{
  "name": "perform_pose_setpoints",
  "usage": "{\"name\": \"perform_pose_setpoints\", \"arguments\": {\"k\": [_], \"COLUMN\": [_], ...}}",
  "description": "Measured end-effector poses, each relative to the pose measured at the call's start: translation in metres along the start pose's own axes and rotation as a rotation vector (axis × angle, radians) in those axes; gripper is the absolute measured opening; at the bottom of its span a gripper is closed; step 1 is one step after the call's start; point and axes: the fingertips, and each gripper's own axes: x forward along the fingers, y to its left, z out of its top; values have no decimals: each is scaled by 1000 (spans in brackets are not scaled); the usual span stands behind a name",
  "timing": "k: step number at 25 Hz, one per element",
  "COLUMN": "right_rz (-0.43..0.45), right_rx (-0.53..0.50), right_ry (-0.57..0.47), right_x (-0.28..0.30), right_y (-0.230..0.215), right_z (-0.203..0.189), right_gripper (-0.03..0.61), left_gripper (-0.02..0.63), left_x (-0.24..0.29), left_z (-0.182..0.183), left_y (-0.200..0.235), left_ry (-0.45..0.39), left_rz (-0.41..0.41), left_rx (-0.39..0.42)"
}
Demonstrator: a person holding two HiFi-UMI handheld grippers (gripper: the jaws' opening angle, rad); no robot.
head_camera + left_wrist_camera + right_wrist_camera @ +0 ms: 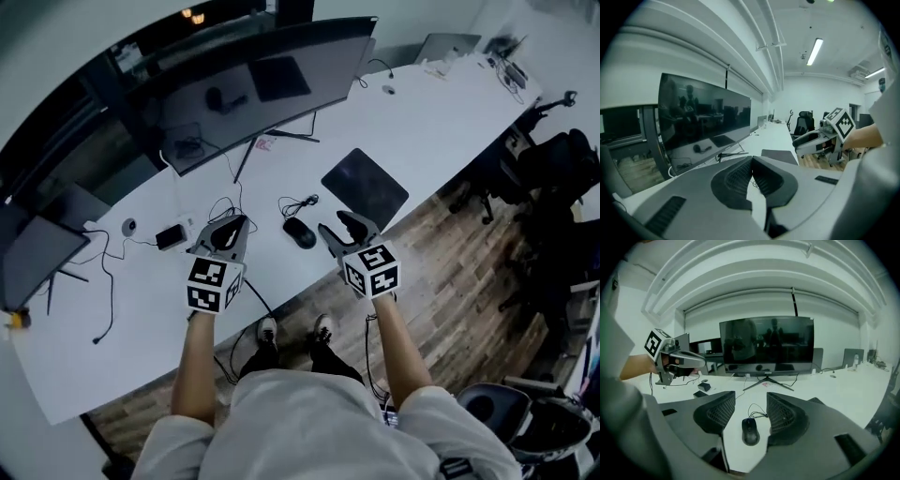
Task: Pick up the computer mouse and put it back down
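A black corded computer mouse [300, 233] lies on the white desk [422, 141], between the two grippers and just left of my right gripper [335, 223]. In the right gripper view the mouse [750, 431] sits on the desk a little ahead of and below the right gripper [750, 398], whose jaws stand open with nothing pressed between them. My left gripper [228, 228] hovers over the desk to the left of the mouse. Its jaws meet at the tips in the left gripper view, so the left gripper [751, 161] is shut and empty.
A black mouse pad [366, 186] lies to the right of the mouse. A wide curved monitor [253, 84] on a stand fills the back. Cables and a small black device [171, 236] lie at the left. Office chairs [558, 169] stand on the wooden floor at the right.
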Motion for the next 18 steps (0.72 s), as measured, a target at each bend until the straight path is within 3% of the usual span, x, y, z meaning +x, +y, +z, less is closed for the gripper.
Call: {"name": "perform_pose_setpoints", "arguments": {"k": [5, 12, 18], "right_rz": [128, 250, 294], "right_rx": [-5, -64, -121], "right_ry": [137, 284, 346], "right_x": [62, 125, 158], "right_y": [-4, 6, 10], "right_z": [-51, -114, -146], "right_gripper": [315, 357, 354], "left_gripper": [15, 15, 15], "left_x": [15, 25, 35], "left_z": [-30, -71, -95], "left_y": [15, 27, 31], "left_ry": [61, 144, 185], "left_rz": [90, 164, 188], "left_rx": [-77, -142, -183]}}
